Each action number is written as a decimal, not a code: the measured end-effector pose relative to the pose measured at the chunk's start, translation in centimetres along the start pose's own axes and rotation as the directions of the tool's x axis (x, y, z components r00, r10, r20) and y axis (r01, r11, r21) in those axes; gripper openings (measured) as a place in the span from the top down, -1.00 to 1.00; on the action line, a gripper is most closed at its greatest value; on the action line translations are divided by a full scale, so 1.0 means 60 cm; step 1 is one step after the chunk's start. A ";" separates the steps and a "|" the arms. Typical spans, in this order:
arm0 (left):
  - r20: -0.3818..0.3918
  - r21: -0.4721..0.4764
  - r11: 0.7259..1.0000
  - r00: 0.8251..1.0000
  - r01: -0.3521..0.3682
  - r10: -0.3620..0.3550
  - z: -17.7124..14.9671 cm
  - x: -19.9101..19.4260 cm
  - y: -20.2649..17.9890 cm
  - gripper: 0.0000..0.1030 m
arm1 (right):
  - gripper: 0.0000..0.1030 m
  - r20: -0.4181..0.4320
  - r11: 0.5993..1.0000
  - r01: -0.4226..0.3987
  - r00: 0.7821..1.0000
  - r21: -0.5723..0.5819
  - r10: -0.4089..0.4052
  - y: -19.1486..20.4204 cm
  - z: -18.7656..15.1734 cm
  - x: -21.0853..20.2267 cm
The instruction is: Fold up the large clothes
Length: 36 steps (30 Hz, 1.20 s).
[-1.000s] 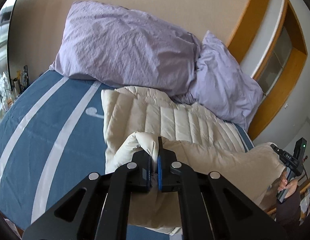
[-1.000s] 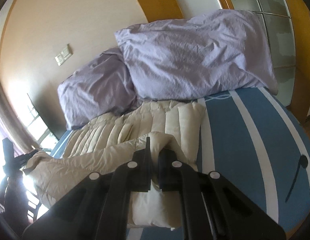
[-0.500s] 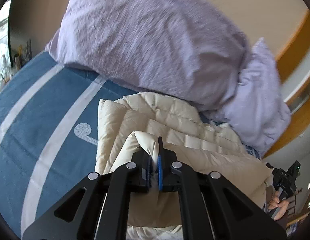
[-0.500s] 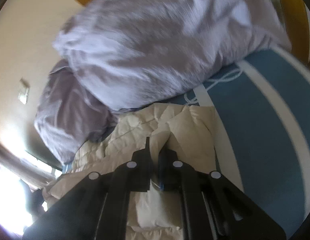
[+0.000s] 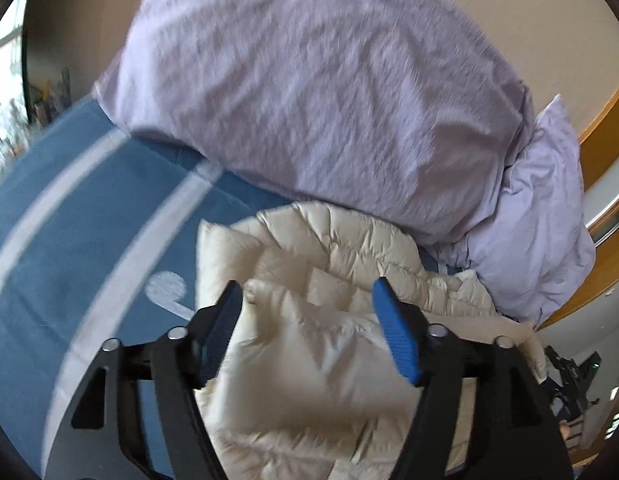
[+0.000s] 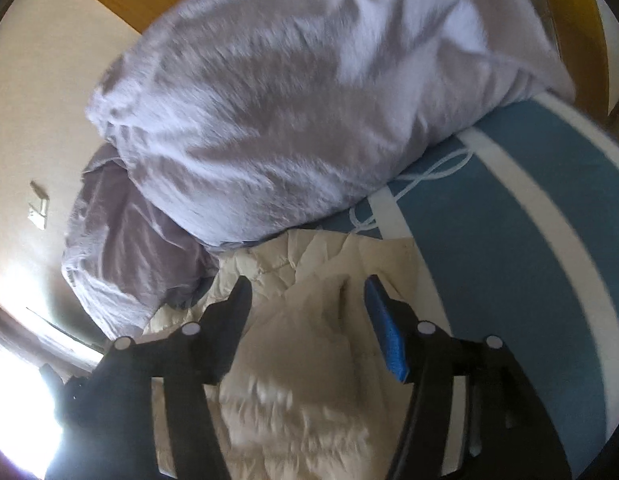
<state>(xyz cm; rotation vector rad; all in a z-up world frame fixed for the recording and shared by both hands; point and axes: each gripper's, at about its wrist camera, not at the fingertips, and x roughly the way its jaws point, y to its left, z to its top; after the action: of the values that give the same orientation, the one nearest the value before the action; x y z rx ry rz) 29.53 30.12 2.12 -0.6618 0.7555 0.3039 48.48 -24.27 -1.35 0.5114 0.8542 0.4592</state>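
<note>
A cream quilted puffer jacket [image 5: 309, 344] lies folded over on itself on the blue bed cover, its far edge against the pillows. It also shows in the right wrist view [image 6: 309, 360]. My left gripper [image 5: 307, 296] is open, its blue-padded fingers spread over the jacket's folded edge, holding nothing. My right gripper [image 6: 307, 292] is open too, its fingers spread above the jacket's other end near the pillows. The folded layer rests loose between each pair of fingers.
Two lilac pillows [image 5: 317, 88] [image 6: 301, 92] lean on the headboard wall just beyond the jacket. The blue bed cover with white stripes [image 5: 69, 240] [image 6: 509, 260] spreads to both sides. A wooden frame [image 5: 601, 136] stands at the right. The right gripper's handle [image 5: 573, 376] shows low right.
Both grippers were shut on the jacket's edge and carried it toward the pillows. Now both have opened and let the jacket drop onto its lower half.
</note>
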 end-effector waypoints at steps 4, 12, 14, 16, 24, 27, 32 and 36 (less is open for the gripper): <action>0.012 0.012 1.000 1.000 -0.005 0.005 -0.017 -0.044 0.014 -0.35 | -0.15 0.004 0.998 -0.012 1.000 -0.059 0.012 0.011 -0.034 -0.054; -0.016 0.114 0.994 1.000 -0.003 0.005 -0.115 -0.086 0.011 -0.35 | -0.14 -0.060 0.971 -0.054 0.997 -0.232 0.042 0.063 -0.135 -0.091; -0.041 0.136 0.991 0.999 0.003 0.003 -0.139 -0.078 0.001 -0.35 | -0.14 -0.077 0.962 -0.057 0.996 -0.266 0.038 0.076 -0.151 -0.086; -0.072 0.158 0.987 0.997 0.018 -0.006 -0.164 -0.064 -0.011 -0.35 | -0.14 -0.094 0.956 -0.061 0.995 -0.287 0.035 0.086 -0.164 -0.077; -0.074 0.271 0.963 0.997 -0.004 0.025 -0.205 -0.010 -0.075 -0.35 | -0.14 -0.107 0.930 0.000 0.993 -0.368 -0.043 0.111 -0.183 -0.020; -0.051 0.285 0.958 0.998 -0.026 0.042 -0.195 0.010 -0.093 -0.35 | -0.14 -0.082 0.921 0.038 0.994 -0.388 -0.075 0.118 -0.181 0.004; -0.002 0.276 0.959 0.998 -0.055 0.058 -0.167 0.042 -0.113 -0.35 | -0.14 -0.021 0.910 0.092 0.994 -0.404 -0.110 0.127 -0.161 0.038; 0.037 0.271 0.959 0.997 -0.082 0.075 -0.143 0.069 -0.124 -0.35 | -0.15 0.029 0.904 0.140 0.990 -0.404 -0.141 0.128 -0.139 0.060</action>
<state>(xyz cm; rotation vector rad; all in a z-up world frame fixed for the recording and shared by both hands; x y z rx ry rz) 31.37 18.99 -2.20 -0.3681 0.7828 0.2741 42.55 -14.22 -3.53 0.0645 0.7640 0.4880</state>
